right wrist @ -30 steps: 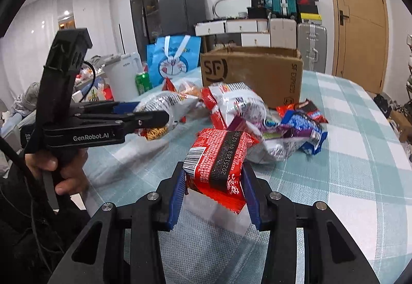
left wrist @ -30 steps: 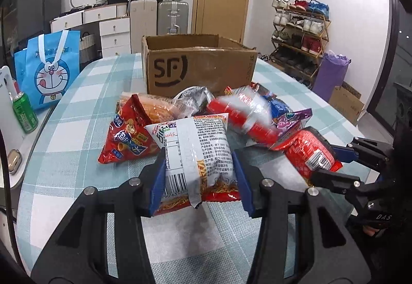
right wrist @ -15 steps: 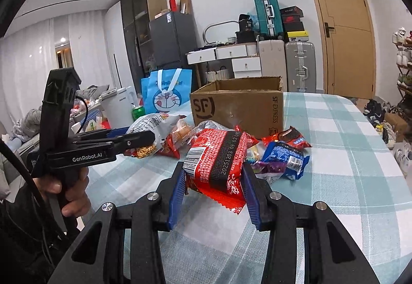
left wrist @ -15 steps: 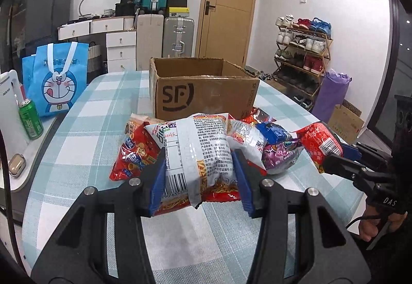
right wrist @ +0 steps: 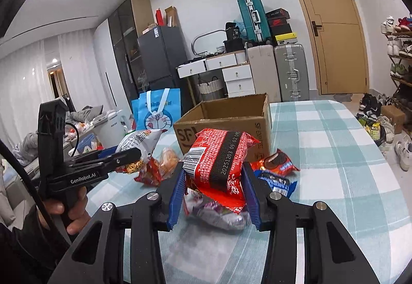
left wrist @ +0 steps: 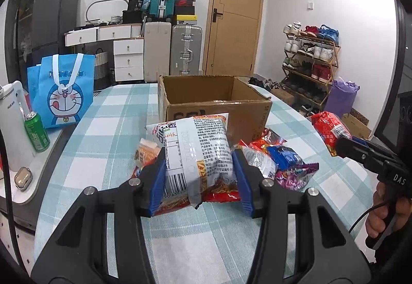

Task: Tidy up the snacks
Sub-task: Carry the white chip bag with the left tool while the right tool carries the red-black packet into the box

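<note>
My left gripper [left wrist: 199, 176] is shut on a white and red snack bag [left wrist: 197, 152] with a barcode, held above the checked table [left wrist: 103, 145]. My right gripper [right wrist: 213, 188] is shut on a red snack packet [right wrist: 219, 158] with a black date strip, also lifted. Behind both stands an open cardboard box [left wrist: 219, 106], also seen in the right wrist view [right wrist: 226, 122], upright and apparently empty. A pile of loose snack packets [left wrist: 280, 158] lies on the table in front of the box. The right gripper [left wrist: 332, 133] with its red packet shows at the right edge of the left wrist view.
A blue cartoon tote bag [left wrist: 61, 93], a green can [left wrist: 37, 131] and a white appliance [left wrist: 10, 114] sit left of the table. Suitcases [left wrist: 185, 50], drawers and a door stand behind. A shoe rack [left wrist: 309, 57] is at the right.
Both grippers have risen with their packets and tipped up, so the box opening and more of the room now show. The loose pile has dropped lower in both views.
</note>
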A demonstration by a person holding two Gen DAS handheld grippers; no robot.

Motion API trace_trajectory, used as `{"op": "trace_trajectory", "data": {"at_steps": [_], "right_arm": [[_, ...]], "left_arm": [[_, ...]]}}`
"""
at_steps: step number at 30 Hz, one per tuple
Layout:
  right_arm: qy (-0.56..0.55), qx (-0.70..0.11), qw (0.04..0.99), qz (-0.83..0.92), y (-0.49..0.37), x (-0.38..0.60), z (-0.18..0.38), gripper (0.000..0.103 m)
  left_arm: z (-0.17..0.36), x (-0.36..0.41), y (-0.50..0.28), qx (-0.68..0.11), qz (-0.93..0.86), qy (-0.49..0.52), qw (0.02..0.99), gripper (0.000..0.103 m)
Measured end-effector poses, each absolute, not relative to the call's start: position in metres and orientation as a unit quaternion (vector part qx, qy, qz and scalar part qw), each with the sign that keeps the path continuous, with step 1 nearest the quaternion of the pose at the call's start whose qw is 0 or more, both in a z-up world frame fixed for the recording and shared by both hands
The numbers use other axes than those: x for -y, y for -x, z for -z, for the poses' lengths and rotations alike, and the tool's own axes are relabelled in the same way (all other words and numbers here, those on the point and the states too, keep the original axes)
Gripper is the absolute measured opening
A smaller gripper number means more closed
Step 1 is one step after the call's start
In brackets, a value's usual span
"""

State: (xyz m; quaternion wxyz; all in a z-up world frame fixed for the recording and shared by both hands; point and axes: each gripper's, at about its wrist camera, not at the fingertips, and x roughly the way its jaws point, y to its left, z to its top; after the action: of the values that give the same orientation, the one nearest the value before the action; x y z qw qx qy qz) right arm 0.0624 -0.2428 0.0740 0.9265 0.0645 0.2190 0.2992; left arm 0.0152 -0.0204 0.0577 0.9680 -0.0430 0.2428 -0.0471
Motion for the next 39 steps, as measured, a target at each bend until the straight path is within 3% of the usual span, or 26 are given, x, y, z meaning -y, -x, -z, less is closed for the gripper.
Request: {"op": "trace_trajectory", "data": {"at_steps": [23, 39], "right_arm": [[-0.088, -0.215, 0.924, -0.303, -0.130, 0.228, -0.117, 0.043], [-0.093, -0.244, 0.919, -0.295, -0.181, 0.210, -0.111, 0.043]], "left_arm": [[-0.105, 0.013, -0.091, -0.225, 0.010, 0.033, 0.974, 0.046], [-0.095, 0.026, -0.165, -0.251, 0.002, 0.028, 0.968, 0.046]]}}
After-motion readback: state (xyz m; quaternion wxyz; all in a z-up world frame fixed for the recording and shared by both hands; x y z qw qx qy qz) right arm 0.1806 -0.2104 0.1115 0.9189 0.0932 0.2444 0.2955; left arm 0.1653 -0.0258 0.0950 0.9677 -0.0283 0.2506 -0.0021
